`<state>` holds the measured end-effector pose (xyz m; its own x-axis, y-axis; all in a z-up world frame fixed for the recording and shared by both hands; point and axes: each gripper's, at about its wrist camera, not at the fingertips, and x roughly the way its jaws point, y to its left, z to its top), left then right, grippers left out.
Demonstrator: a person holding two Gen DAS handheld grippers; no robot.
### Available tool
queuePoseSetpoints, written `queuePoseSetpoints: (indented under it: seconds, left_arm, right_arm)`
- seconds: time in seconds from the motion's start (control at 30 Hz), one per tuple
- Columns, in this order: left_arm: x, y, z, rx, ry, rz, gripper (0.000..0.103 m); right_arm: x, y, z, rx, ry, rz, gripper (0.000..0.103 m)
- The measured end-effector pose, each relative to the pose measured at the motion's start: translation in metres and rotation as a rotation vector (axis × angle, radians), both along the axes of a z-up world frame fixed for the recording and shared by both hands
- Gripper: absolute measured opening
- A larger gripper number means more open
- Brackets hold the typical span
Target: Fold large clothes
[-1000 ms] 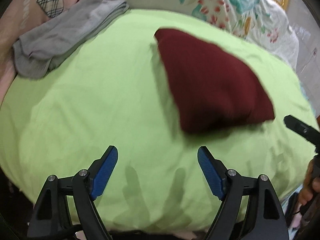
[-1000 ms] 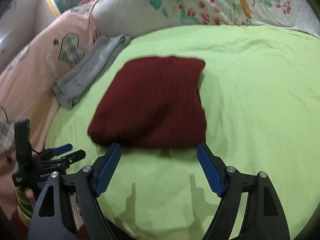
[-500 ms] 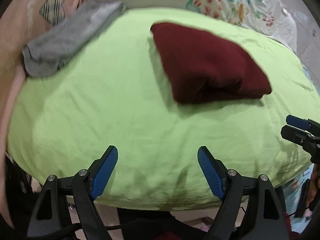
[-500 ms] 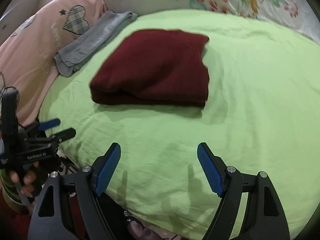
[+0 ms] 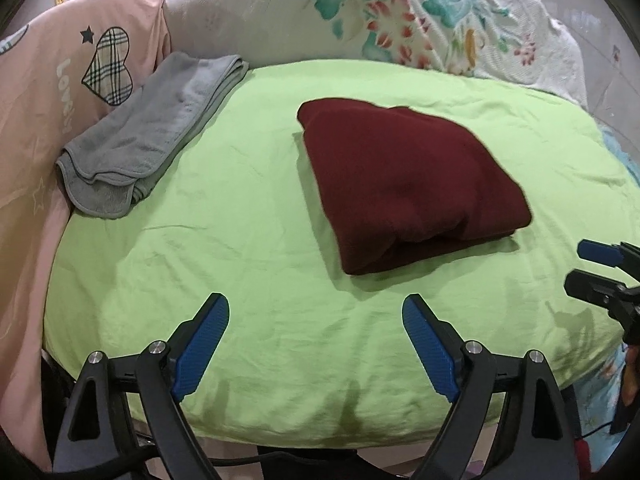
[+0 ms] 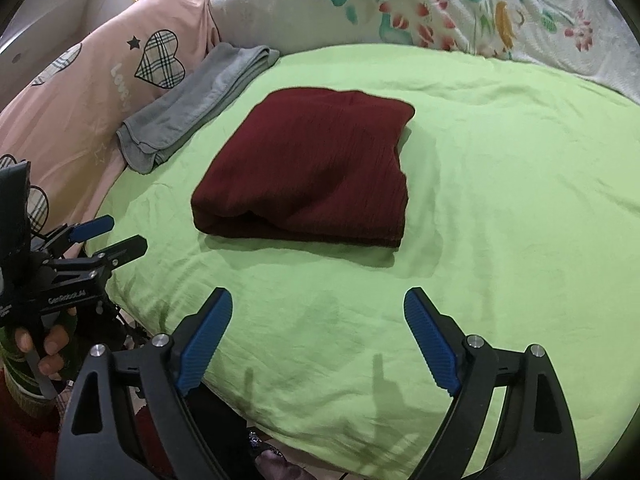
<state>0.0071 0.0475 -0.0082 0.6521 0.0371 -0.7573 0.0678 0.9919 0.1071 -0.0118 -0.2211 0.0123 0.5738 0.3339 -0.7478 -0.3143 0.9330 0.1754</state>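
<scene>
Your frames are bright, evenly lit from above — soft finger shadows fall on the green sheet (image 5: 256, 240) just ahead of each gripper. Sharp centre, heavy fisheye bending and black vignette at the corners.

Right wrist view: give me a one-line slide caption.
Folded maroon garment on the green sheet, gray folded cloth beside it; right gripper open and empty.

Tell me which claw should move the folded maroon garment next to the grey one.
Probably the left claw: the grey garment lies on its side. Both claws are open and apart from the maroon garment.
</scene>
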Motion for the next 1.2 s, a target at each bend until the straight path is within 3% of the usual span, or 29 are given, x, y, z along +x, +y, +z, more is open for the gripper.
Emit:
queuePoseSetpoints:
  seconds: [0.3,1.2]
  left_arm:
    - [0.015,-0.006,0.007,0.037,-0.016,0.027,0.089]
    - [0.023,-0.021,0.016,0.044,-0.027,0.02,0.089]
  right_arm:
    - [0.016,0.006,-0.01,0.002,0.022,0.005,0.088]
    - [0.045,0.024,0.007,-0.001,-0.002,0.015,0.089]
